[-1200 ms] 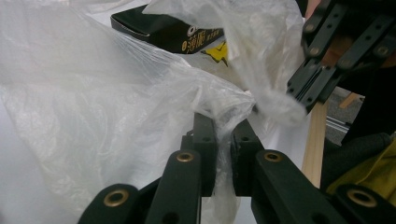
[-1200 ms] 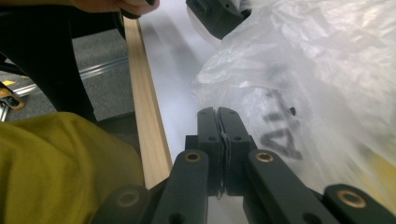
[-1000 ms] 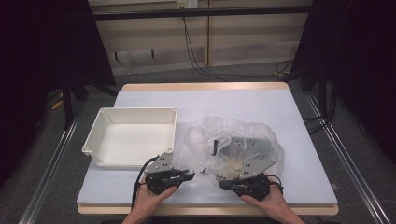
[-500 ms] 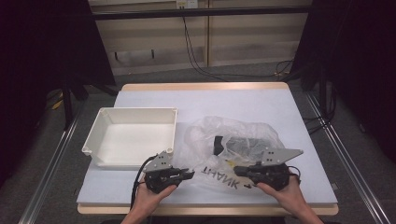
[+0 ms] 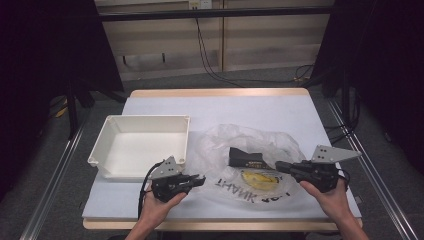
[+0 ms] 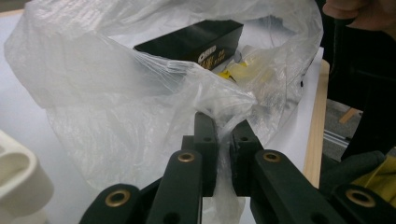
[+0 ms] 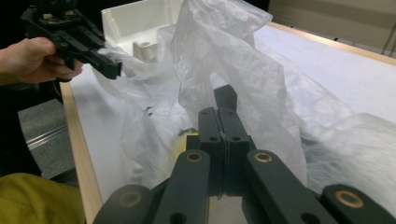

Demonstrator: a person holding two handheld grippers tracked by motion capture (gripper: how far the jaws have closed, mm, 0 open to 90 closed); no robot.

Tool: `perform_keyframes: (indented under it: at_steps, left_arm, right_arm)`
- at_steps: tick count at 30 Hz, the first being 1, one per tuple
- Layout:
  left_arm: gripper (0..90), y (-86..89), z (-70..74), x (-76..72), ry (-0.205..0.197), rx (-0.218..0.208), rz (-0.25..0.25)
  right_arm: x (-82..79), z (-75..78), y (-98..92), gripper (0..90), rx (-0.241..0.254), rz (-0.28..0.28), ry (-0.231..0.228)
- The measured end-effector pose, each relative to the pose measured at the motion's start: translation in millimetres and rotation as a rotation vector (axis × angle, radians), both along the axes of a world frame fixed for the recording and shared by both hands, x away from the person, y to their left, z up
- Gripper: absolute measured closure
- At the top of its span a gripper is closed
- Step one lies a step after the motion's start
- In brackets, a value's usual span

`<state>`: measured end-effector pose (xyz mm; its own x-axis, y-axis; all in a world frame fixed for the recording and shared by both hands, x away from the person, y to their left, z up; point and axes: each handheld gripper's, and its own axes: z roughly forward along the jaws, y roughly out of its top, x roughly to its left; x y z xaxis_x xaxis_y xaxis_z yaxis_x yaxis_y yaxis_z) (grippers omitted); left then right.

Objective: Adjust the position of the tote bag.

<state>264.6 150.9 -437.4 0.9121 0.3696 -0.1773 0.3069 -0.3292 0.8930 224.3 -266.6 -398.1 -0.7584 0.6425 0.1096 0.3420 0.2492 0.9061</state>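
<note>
A clear plastic bag [image 5: 250,160] with black lettering lies on the white table, its mouth pulled wide between both grippers. Inside it rest a black box [image 5: 245,158] and something yellow [image 5: 260,179]. My left gripper [image 5: 199,180] pinches the bag's left edge, shut on the film [image 6: 219,107]. My right gripper [image 5: 280,166] holds the bag's right edge, jaws pressed together on the plastic [image 7: 224,93]. In the left gripper view the black box [image 6: 196,41] shows through the open mouth. In the right gripper view the other gripper [image 7: 100,58] pulls the far edge.
An empty white tray [image 5: 107,142] stands left of the bag, close to my left gripper. The table's wooden front edge [image 5: 215,225] runs just below both hands. Cables lie on the floor beyond the far edge.
My right gripper has moved to the right and upward with the bag's edge, stretching the mouth wider and uncovering the lettering and the yellow thing. The left gripper has stayed put.
</note>
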Motion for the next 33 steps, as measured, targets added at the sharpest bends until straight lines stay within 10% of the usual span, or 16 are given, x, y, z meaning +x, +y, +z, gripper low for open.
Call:
perform_keyframes:
  at_steps: [9, 33]
  left_arm:
    - [85.8, 5.4, 16.5, 0.5, -0.013, -0.034, 0.018]
    - [87.5, 23.1, 16.1, -0.1, -0.026, 0.09, 0.104]
  right_arm:
    - [-1.0, 7.9, -23.0, 89.9, -0.003, -0.071, -0.025]
    - [5.7, -5.9, -85.3, 90.0, -0.081, -0.345, -0.008]
